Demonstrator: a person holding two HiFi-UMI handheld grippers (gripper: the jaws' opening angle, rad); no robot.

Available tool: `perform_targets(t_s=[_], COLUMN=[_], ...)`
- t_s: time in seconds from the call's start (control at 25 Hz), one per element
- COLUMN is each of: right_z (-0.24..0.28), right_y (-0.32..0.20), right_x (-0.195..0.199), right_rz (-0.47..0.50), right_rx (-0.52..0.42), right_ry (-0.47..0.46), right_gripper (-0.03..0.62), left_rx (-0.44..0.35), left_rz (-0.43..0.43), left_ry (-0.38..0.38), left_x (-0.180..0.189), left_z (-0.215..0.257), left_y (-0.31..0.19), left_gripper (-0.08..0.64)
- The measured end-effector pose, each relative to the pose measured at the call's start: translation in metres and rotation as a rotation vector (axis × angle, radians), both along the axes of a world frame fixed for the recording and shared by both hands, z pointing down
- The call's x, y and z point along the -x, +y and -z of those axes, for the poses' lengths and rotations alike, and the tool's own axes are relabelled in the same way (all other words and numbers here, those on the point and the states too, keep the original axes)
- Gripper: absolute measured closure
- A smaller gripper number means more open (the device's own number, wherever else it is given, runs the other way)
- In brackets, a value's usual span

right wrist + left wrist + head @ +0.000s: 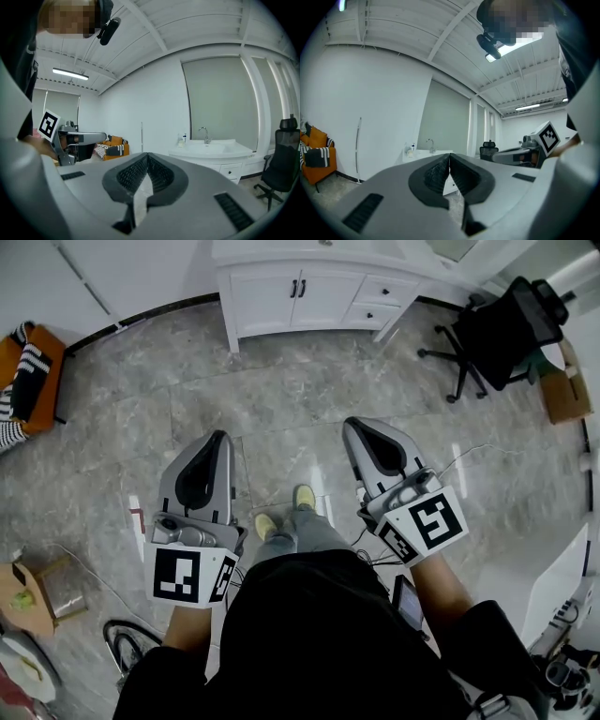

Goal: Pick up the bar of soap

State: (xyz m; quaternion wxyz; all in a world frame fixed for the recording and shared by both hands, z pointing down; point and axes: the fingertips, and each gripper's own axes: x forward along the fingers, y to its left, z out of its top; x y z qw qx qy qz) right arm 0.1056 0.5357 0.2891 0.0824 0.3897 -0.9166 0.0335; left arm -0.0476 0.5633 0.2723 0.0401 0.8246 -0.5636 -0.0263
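The white vanity (267,298) closes the far edge of a wide stretch of glossy grey stone-look floor (281,399), which lies open between it and both grippers. Right of the vanity a black mesh office chair (502,329) narrows the way, and far to its left sits an orange seat (42,357) (striped cushion on it). The left gripper (221,437) and right gripper (352,425), smooth grey shells with ribbed black pads, are clenched on nothing, well short of the vanity. The bar of soap is too small to make out. It may be among the small items (181,139) beside the curved tap (204,133) on the vanity's top.
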Motion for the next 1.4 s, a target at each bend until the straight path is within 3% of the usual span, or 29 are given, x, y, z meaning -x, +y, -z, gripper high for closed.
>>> perform_targets(t_s=[0.56, 0.88, 1.16, 1.4], right_z=[-0.004, -0.024, -0.035, -0.034], right_y=[-0.086, -0.144, -0.166, -0.169], right_x=[-0.047, -0.078, -0.092, -0.089], right_rz=[0.014, 0.03, 0.039, 0.044], right_rx=[0.015, 0.07, 0.107, 0.102], right_ry=[-0.072, -0.116, -0.146, -0.16], right_gripper=[0.586, 0.586, 0.586, 0.586], left_rx=[0.0, 0.063, 0.09, 0.112], left_rz=[-0.013, 0.0, -0.012, -0.011], left_ry=[-0.046, -0.107, -0.154, -0.156], left_x=[-0.058, -0.092, -0.115, -0.11], left_z=[0.009, 0.0, -0.007, -0.013], left_y=[-0.09, -0.147, -0.164, -0.168], left_gripper=[0.549, 0.549, 0.549, 0.549])
